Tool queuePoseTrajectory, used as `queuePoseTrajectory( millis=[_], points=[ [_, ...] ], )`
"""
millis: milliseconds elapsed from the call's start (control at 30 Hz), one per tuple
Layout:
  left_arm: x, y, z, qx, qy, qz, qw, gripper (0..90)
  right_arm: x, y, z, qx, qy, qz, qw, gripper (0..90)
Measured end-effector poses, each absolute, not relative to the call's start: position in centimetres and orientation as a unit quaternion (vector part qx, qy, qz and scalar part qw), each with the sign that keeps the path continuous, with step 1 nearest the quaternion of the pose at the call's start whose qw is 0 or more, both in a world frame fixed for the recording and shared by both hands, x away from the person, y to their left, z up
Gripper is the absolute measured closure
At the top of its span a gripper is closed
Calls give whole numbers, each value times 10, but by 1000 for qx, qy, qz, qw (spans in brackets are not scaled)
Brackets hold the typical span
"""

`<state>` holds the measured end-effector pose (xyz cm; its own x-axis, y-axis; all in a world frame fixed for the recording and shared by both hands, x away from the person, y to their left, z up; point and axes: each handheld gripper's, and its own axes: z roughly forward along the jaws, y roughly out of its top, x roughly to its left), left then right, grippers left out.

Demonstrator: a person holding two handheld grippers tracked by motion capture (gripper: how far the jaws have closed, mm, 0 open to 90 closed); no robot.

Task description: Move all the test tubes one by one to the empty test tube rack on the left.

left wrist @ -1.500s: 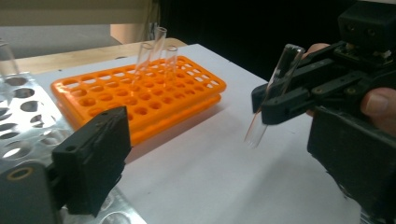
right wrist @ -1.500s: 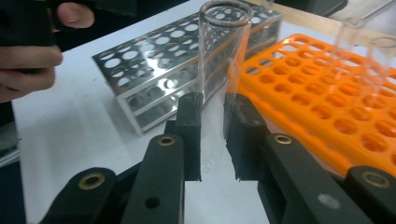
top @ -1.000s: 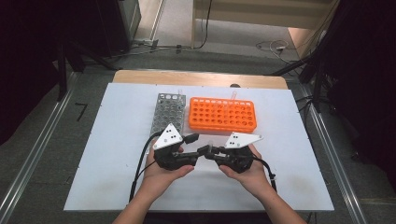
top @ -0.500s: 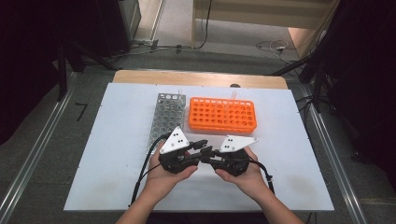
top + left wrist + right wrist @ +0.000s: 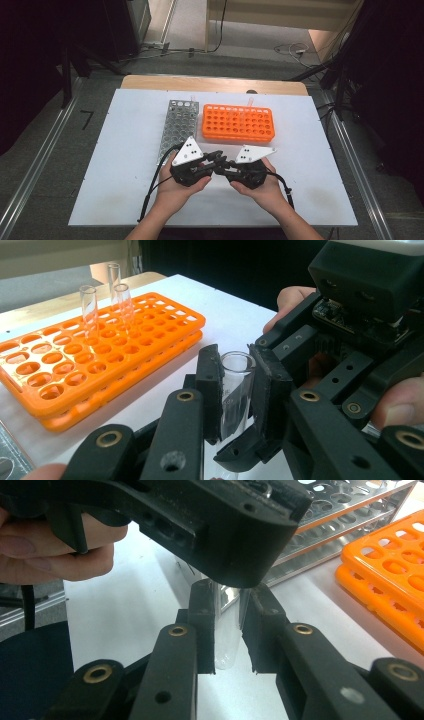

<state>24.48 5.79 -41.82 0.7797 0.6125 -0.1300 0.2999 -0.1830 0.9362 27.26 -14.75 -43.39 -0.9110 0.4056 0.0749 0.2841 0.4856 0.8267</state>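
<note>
Clear glass is what I'm handling here: one test tube (image 5: 235,390) sits between both tools at the near middle of the white table (image 5: 125,150), in front of the orange rack (image 5: 238,122) and just right of the metal rack (image 5: 176,127). My left gripper (image 5: 235,392) has just been closing, and its view shows the pads pressed on the tube's upper part, just below the open rim. My right gripper (image 5: 227,630) is clamped on the same tube lower down, near the rounded bottom. From above, the two tools meet nose to nose, left gripper (image 5: 212,160) against right gripper (image 5: 225,167), held off the table by my hands.

I read this as a hand-over from one tool to the other. To do it well I'd keep both hands quiet and let only one set of jaws ease off, never both together. Glass is slippery and the tube is thin, so I'd want the taking grip square across the tube, not on the rim's edge, before the other lets go. I'd avoid any twist or pull between the hands while both are clamped, since that could snap the tube. Three more tubes (image 5: 89,305) stand in the orange rack's far holes, so I'd keep clear of them when swinging away.
</note>
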Motion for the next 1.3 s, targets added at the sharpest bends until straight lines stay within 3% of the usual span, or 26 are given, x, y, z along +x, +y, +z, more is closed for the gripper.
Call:
queuePoseTrajectory(
  millis=[133,233,300,333,367,600,700,1133,1300],
  points=[
    [246,59,-417,752,307,142,566,760,273,-148,-434,197,859,468,60,669],
    [247,63,-415,748,312,146,567,760,274,-151,-435,187,861,470,48,476],
    [248,66,-412,745,316,148,569,761,274,-152,-435,186,861,470,47,448],
    [249,67,-411,744,316,151,570,760,274,-156,-435,187,861,472,44,355],
    [250,69,-410,742,318,152,570,760,274,-156,-435,187,861,472,44,355],
    [259,79,-404,735,327,166,570,761,274,-179,-432,211,847,483,65,9],
    [264,84,-402,732,332,170,570,761,274,-194,-433,219,838,497,56,0],
    [285,105,-388,719,348,194,570,761,268,-252,-437,256,822,496,111,0],
    [294,108,-387,718,352,200,566,761,270,-274,-447,274,815,499,107,0]
  ],
)
